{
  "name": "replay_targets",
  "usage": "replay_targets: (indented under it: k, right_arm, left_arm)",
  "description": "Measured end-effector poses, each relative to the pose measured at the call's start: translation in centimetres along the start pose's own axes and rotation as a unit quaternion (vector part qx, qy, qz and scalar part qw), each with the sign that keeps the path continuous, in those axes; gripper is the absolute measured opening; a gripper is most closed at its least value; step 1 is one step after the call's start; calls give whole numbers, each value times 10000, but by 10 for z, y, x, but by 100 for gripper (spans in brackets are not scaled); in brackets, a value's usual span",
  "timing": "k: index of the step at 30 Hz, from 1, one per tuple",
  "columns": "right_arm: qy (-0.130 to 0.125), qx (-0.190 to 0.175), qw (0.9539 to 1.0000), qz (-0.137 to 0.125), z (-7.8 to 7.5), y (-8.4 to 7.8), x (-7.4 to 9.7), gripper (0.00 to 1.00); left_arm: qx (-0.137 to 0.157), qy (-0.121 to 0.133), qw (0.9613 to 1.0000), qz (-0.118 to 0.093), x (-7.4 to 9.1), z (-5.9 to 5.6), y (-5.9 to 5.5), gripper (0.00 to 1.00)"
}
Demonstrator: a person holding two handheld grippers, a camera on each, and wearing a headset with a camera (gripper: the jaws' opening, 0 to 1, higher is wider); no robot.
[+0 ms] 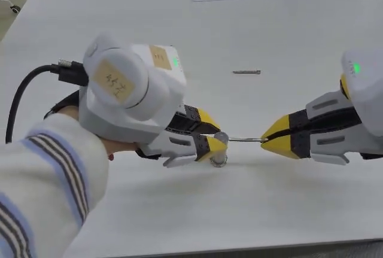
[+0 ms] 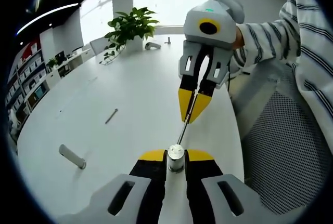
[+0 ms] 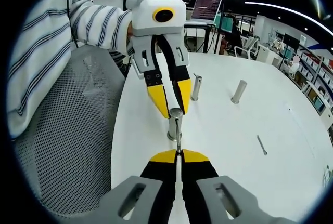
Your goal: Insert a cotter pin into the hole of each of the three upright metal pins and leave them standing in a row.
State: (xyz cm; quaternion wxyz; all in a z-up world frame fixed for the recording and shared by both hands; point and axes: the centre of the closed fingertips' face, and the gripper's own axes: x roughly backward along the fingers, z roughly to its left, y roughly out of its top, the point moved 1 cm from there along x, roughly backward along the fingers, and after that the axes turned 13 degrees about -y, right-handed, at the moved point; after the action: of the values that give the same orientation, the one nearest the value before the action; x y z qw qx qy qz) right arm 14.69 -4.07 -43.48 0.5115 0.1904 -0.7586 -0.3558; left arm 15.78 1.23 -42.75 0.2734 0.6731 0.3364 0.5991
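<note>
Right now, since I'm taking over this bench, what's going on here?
A person is working with two hand-held grippers. The left gripper clamps an upright metal pin on the table, while the right gripper holds a cotter pin level, its tip at the pin's top. Whether it has entered the hole is unclear. A spare cotter pin lies beyond.

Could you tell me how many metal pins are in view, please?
3 metal pins: one in the left gripper, two standing on the table beyond it; others may be hidden.

left gripper (image 1: 216, 137), right gripper (image 1: 267, 140), jaws closed, facing
</note>
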Motion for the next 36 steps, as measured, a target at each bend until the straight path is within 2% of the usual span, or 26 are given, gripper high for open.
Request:
replay_targets:
  k: [3,8,22,36]
  right_arm:
    - [21,22,10000,-24,1,2,-1,0]
    - [31,28,10000,-50,0,4,-4,0]
    - [122,89,9999,-80,0,6,-20,0]
    - [274,299,9991,-86,3,17,-29,0]
  left_arm:
    - [82,-28,10000,-14,0,0,-1,10]
    - [-33,-34,10000,23,0,-1,-1,10]
    - [143,-15,9999,-35,0,-1,0,9]
    - [132,-33,9999,-24,-1,-1,1,9]
